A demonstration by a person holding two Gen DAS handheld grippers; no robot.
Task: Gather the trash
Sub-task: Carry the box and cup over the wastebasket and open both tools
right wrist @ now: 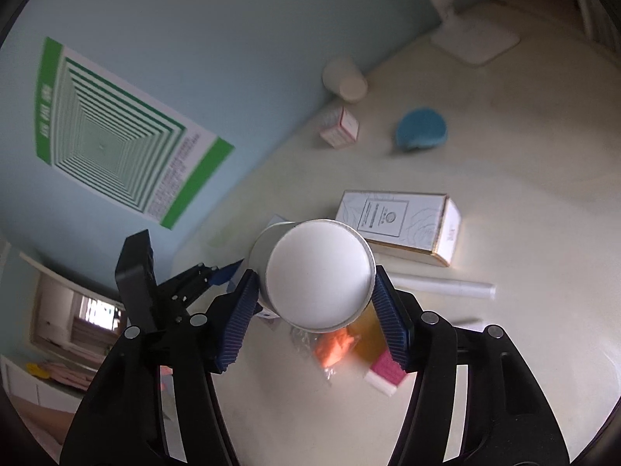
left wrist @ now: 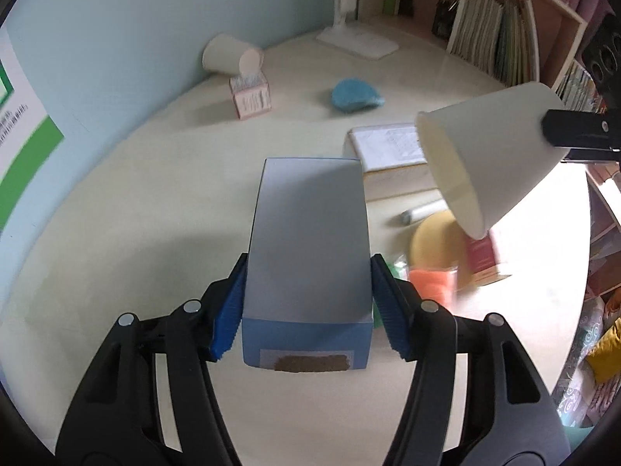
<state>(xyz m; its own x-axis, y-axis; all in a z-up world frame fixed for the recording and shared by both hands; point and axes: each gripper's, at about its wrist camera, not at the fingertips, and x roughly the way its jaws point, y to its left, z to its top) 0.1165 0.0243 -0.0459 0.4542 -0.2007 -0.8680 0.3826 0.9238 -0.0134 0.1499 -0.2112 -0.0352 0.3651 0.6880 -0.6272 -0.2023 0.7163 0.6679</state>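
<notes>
My left gripper [left wrist: 308, 299] is shut on a blue box [left wrist: 306, 240] and holds it above the table. My right gripper [right wrist: 316, 299] is shut on a white paper cup [right wrist: 320, 273], base toward the camera. In the left wrist view that cup [left wrist: 485, 155] hangs tilted at the right, mouth toward the blue box, with the right gripper's finger [left wrist: 574, 132] on it. On the table below lie an orange wrapper [right wrist: 335, 347], a pink-and-white packet [right wrist: 384, 371], a white tube [right wrist: 446, 285] and a yellow round thing [left wrist: 434, 240].
A second paper cup [left wrist: 231, 54] lies on its side by the blue wall, beside a small pink carton [left wrist: 250, 95]. A blue sponge [left wrist: 355, 95], a white rose-print box [right wrist: 399, 225], a white lamp base [left wrist: 359, 40] and a bookshelf [left wrist: 500, 35] stand around.
</notes>
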